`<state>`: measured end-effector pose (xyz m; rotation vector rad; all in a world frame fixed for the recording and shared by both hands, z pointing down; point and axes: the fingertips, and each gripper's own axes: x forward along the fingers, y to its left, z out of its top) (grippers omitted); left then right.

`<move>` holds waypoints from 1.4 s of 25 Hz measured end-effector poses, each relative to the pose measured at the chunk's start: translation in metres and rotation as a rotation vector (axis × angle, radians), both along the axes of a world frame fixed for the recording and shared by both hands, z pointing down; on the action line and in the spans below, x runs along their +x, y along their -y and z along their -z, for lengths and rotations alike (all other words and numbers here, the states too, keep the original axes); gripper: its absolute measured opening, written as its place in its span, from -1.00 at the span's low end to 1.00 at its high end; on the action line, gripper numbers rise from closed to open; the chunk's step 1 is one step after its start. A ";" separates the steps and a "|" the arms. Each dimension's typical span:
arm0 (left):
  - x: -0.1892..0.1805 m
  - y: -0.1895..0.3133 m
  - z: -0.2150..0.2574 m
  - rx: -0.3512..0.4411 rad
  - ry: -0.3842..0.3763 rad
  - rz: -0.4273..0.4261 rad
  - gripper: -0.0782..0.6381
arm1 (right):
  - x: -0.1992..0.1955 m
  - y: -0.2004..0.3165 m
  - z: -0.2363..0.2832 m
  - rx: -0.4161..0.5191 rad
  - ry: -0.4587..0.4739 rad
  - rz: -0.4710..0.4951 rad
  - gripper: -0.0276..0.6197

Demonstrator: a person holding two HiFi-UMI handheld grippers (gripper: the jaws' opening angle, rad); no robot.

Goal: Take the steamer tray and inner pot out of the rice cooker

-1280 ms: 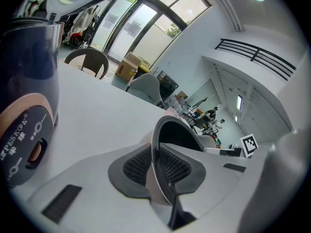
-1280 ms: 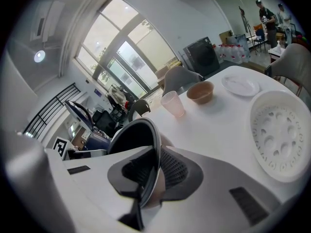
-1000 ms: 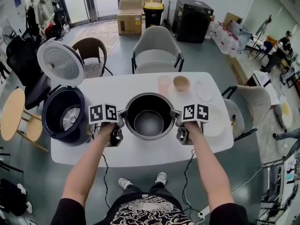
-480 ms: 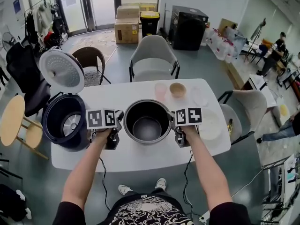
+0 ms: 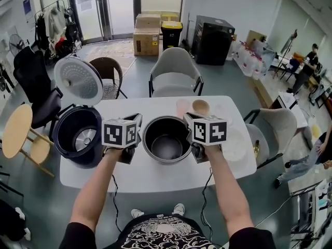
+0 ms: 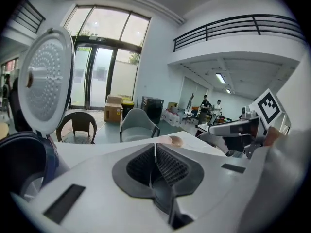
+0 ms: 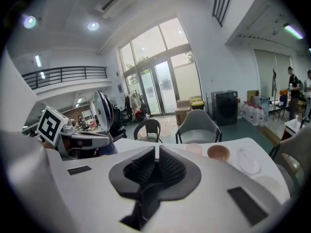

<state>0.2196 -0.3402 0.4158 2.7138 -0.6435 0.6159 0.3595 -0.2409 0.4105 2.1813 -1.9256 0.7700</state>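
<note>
Inner pot (image 5: 167,148) at the middle of the white desk (image 5: 155,176). Left of the inner pot, at the desk's end, the dark rice cooker (image 5: 65,139), with its lid (image 5: 79,82) swung up and standing open. Just beyond the inner pot, a pink cup (image 5: 181,107) and a brown bowl (image 5: 201,107) side by side; to its right, a pale round plate (image 5: 236,143). Further out past the inner pot: a grey chair (image 5: 174,71), a brown wicker chair (image 5: 106,74), stacked cardboard boxes (image 5: 147,30), a black cabinet (image 5: 213,33) and glass doors (image 5: 106,9), all on a grey-green floor (image 5: 135,66).

Both forearms (image 5: 98,191) stretched forward, roughly parallel. Left hand (image 5: 113,152) just left of the inner pot, right hand (image 5: 211,150) just right of it, each gripper rolled so that two of its marked faces show. Left gripper (image 6: 155,152): jaws just now closing, pressed together, nothing between them. Right gripper (image 7: 157,153) likewise — jaws just closing, pads meeting, empty. Hard to tell from the head view whether either gripper touches the rim.

As for the inner pot: upright, mouth open to the ceiling, round and so without a long axis — dark and bare inside.
</note>
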 end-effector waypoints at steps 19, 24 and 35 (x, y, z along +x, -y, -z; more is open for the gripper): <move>-0.060 -0.019 0.058 0.238 -0.169 0.080 -0.74 | -0.053 -0.028 0.069 0.270 -0.220 0.048 -0.87; -0.066 -0.023 0.054 0.261 -0.162 0.100 -0.74 | -0.056 -0.030 0.068 0.296 -0.233 0.047 -0.87; -0.074 -0.025 0.052 0.270 -0.151 0.121 -0.75 | -0.051 -0.043 0.062 0.294 -0.231 0.017 -0.88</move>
